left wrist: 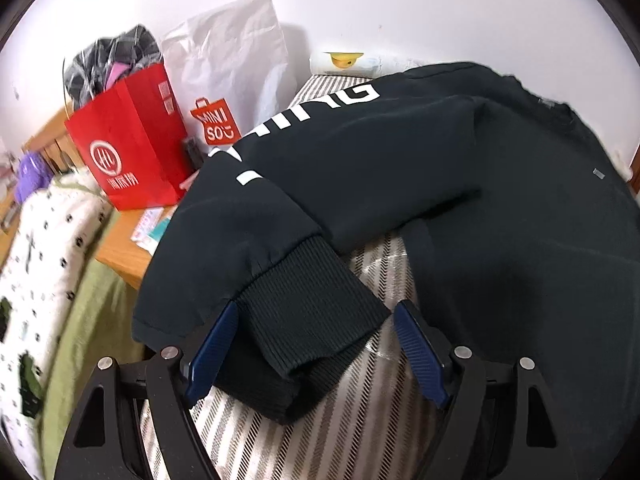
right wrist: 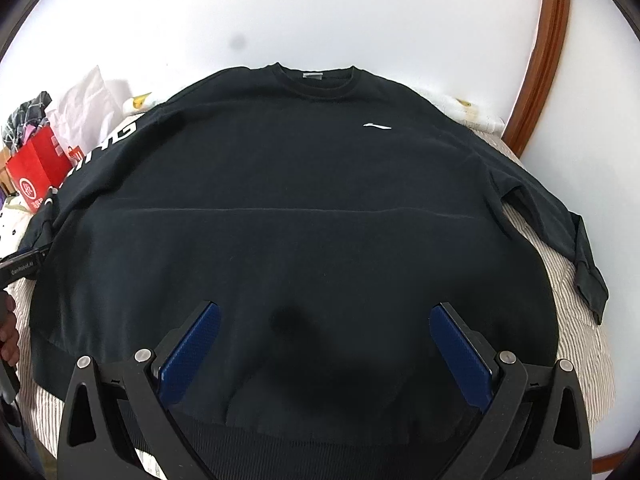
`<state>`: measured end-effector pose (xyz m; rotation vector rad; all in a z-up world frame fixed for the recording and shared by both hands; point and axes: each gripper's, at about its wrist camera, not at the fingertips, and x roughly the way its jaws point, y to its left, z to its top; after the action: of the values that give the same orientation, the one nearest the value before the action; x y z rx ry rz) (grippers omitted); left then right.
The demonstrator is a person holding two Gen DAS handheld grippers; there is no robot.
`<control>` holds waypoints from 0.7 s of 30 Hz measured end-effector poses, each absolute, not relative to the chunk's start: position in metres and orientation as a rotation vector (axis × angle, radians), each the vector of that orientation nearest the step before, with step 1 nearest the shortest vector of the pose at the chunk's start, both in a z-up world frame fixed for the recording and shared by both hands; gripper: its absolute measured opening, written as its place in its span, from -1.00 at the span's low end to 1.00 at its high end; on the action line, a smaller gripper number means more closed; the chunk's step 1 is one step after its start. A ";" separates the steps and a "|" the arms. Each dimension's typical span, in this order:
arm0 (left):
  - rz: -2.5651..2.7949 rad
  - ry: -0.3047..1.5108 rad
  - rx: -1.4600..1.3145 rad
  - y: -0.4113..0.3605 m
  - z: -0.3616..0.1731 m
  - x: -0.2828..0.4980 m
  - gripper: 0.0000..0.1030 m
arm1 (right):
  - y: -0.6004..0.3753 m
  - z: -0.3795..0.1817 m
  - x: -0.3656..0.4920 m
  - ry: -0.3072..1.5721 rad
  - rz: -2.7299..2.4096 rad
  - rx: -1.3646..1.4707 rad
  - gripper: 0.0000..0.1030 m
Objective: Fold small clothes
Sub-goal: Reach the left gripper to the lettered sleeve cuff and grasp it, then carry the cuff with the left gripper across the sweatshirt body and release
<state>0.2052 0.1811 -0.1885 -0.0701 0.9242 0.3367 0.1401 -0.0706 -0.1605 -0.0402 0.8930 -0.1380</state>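
Left wrist view: the black sweatshirt [left wrist: 460, 184] lies over the striped cover [left wrist: 360, 400], its right side running out of frame, and the white lettering down the sleeve is partly folded away, so it cannot be read in full. The ribbed cuff [left wrist: 308, 320] sits between the jaws of the left gripper [left wrist: 316, 356]; the left pad touches it, the right pad stands clear, and the jaws are opening slightly, not clamped. Behind, a red paper bag [left wrist: 132, 152] holds bundled dark checked cloth, blurred; a white bag [left wrist: 232, 60] leans beside it, contents hidden. Right wrist view: the sweatshirt is spread flat, collar [right wrist: 316, 76] toward the wall, hem partly hidden behind the right gripper [right wrist: 324, 344], whose jaws stand wide apart above the fabric, gripping nothing.
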 end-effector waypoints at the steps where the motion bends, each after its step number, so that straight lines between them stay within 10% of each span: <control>1: 0.345 0.923 -0.045 0.179 -0.190 0.207 0.53 | -0.070 -0.162 0.143 0.899 -0.137 -0.041 0.99; 8: 0.350 0.901 -0.031 0.181 -0.192 0.207 0.48 | -0.058 -0.167 0.156 0.930 -0.130 -0.086 0.99; 16: 0.408 0.899 0.011 0.189 -0.187 0.200 -0.44 | -0.049 -0.166 0.159 0.935 -0.121 -0.118 0.99; 21: 0.398 0.879 -0.078 0.203 -0.173 0.195 -0.69 | -0.047 -0.165 0.157 0.932 -0.112 -0.115 0.99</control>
<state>0.1950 0.2033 -0.1731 -0.0779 0.8794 0.3983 0.1570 -0.0471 -0.1650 -0.1146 0.9325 -0.1122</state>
